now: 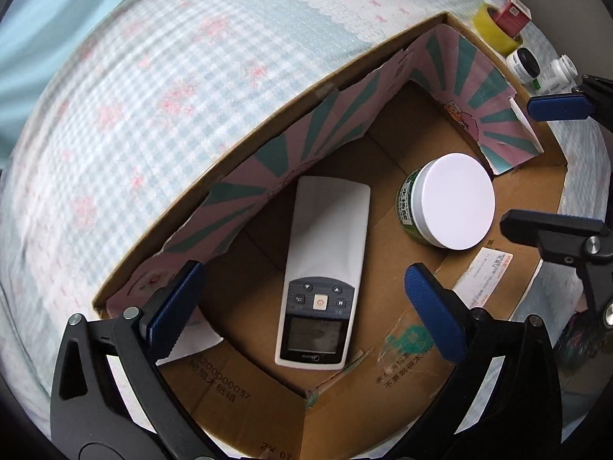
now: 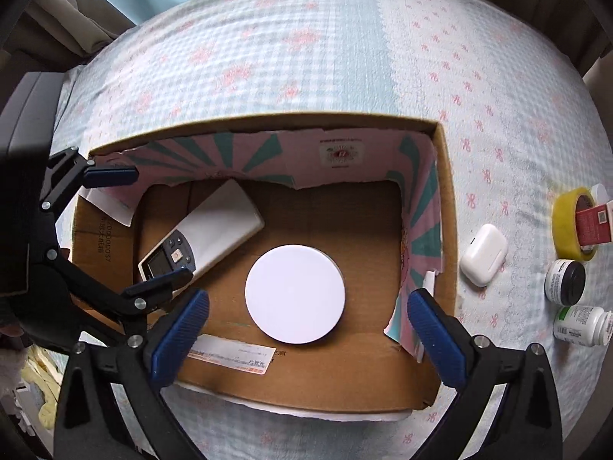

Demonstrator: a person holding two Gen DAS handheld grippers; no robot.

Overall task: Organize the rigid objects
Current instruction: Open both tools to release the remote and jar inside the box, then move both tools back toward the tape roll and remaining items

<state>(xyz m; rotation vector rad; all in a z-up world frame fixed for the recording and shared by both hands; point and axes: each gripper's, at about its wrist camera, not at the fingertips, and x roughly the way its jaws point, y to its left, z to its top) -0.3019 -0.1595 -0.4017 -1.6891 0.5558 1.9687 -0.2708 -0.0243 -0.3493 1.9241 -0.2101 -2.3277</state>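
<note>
With both tongs [image 1: 304, 306] [image 2: 308, 335] spread apart and empty, the remote [image 2: 207, 232] and white-lidded jar [image 2: 295, 293] lie boxed, while five items wait near the bed's right edge.

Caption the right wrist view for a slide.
Open right gripper hovers over cardboard box holding white-lidded jar and remote.

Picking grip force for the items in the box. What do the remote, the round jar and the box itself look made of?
Remote: hard white plastic, smooth and slightly glossy, with a dark button panel. Round jar: matte white lid, probably plastic; the green-labelled body could be plastic or glass. Box: brown corrugated cardboard, matte, with printed text and torn paper lining.
</note>
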